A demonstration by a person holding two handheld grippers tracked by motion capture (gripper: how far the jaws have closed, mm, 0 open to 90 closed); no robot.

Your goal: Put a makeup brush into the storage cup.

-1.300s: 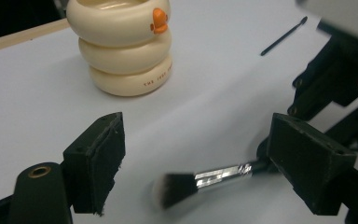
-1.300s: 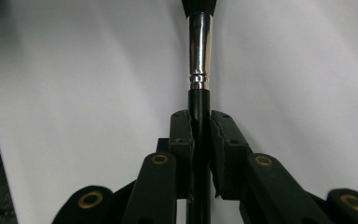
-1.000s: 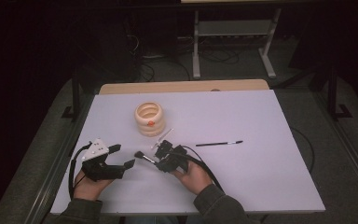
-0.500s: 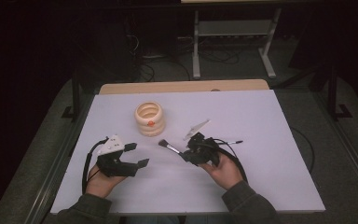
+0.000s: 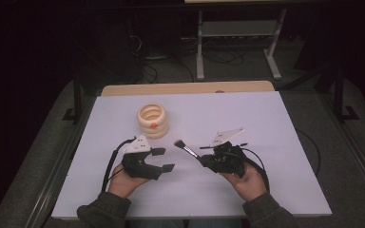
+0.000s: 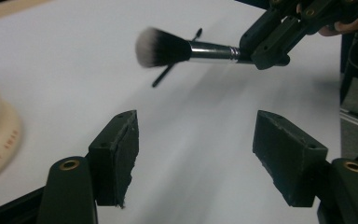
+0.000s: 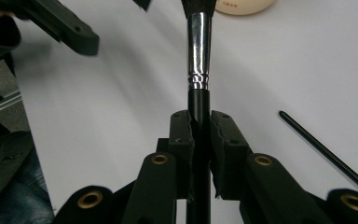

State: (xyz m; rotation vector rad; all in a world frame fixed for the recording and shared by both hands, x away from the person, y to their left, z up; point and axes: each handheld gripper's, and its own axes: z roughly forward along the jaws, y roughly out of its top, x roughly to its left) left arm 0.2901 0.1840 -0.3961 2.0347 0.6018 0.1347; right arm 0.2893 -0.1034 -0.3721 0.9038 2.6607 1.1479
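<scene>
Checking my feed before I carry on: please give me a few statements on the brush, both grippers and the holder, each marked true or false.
1. The right gripper is shut on the makeup brush. True.
2. The left gripper also grips the brush. False: its jaws are apart with nothing between them, though they have just been closing.
3. The brush bristles rest inside the cream ring holder. False: the brush is held in the air, apart from the holder.
4. A thin black stick lies on the white table. True.
</scene>
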